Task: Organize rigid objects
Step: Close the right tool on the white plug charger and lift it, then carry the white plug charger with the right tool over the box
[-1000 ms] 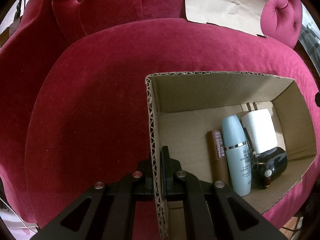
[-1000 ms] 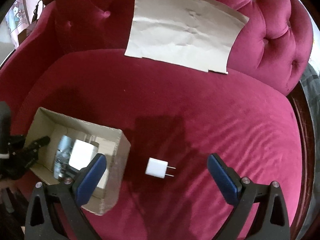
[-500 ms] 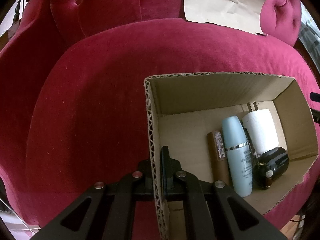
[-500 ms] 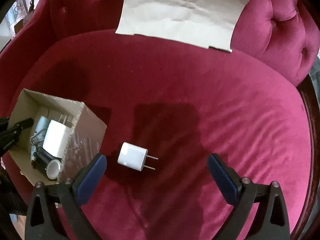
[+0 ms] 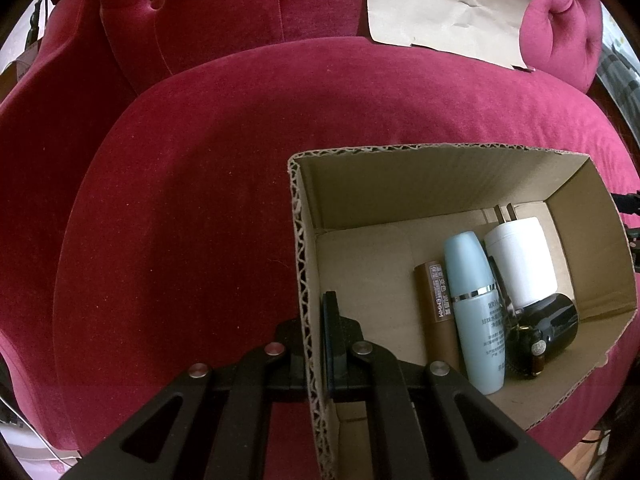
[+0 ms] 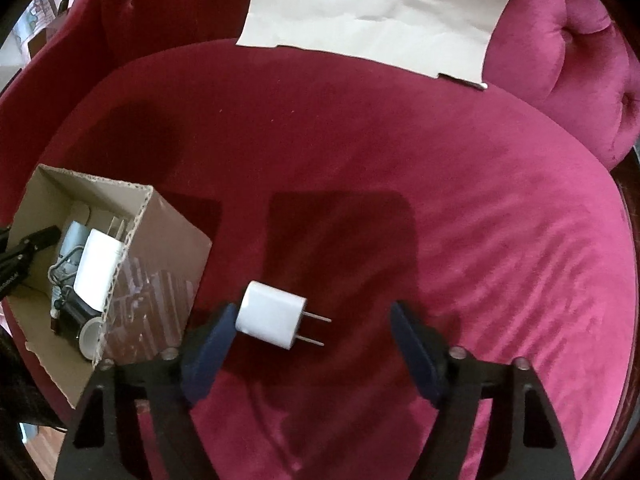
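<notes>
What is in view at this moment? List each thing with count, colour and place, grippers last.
Sofa: one, crimson velvet, under everything.
Paper: one creased beige sheet, against the sofa back.
Box: one, brown cardboard, open, on the seat.
Plug: one, white, lying on the seat beside the box, prongs pointing right.
Blue bottle: one, pale blue, lying in the box.
Brown tube: one, in the box, left of the blue bottle.
White jar: one, in the box, right of the blue bottle.
Dark jar: one, black, in the box below the white jar.
Left gripper: black, shut on the box wall.
Right gripper: black with blue pads, closing around the plug, right pad not yet touching.
</notes>
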A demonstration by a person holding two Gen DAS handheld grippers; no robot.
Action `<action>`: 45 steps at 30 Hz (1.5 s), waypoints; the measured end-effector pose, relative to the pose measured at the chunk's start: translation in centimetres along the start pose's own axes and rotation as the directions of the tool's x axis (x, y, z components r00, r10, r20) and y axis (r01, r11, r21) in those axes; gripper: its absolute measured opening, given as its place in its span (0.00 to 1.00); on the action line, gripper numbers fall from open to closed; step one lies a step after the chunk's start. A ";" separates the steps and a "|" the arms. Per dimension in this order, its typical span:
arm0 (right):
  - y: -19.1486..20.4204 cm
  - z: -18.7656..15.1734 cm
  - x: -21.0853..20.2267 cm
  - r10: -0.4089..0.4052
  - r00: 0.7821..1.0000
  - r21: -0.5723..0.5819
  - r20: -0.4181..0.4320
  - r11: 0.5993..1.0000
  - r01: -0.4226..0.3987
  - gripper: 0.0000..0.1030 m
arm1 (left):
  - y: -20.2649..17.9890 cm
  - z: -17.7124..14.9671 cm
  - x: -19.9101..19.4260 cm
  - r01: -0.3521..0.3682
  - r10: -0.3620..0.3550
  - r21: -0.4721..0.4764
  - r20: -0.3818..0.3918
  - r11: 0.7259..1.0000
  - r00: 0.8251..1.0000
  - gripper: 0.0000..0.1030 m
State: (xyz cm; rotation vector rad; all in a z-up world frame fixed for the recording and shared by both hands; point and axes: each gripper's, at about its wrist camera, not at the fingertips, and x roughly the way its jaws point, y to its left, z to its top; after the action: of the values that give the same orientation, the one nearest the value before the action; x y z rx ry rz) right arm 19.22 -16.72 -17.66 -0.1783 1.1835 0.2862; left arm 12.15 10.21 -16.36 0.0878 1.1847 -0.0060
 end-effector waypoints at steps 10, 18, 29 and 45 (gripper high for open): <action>-0.1 0.3 0.3 -0.001 1.000 0.013 0.008 1.000 0.001 0.49 | 0.0 0.0 0.0 0.000 0.000 0.001 -0.001 1.000 1.000 0.04; -0.4 -0.1 -1.2 -0.025 0.999 0.038 0.034 0.999 0.024 0.49 | 0.0 0.0 -0.1 0.004 -0.004 -0.007 0.000 1.000 1.000 0.03; 0.3 -0.4 -4.6 -0.036 0.996 0.050 0.083 0.998 0.032 0.49 | 0.2 -0.2 -0.1 0.007 -0.007 -0.008 0.005 1.000 1.000 0.03; 2.9 0.8 -8.5 -0.042 0.988 0.020 0.147 0.999 0.039 0.49 | 0.2 -0.2 -0.3 0.008 -0.008 -0.010 0.005 1.000 1.000 0.03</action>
State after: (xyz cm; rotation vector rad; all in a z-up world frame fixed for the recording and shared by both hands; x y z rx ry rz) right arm 16.08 -14.84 -9.43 -0.1639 1.0343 0.2494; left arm 11.88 10.40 -16.16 0.0745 1.1795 -0.0072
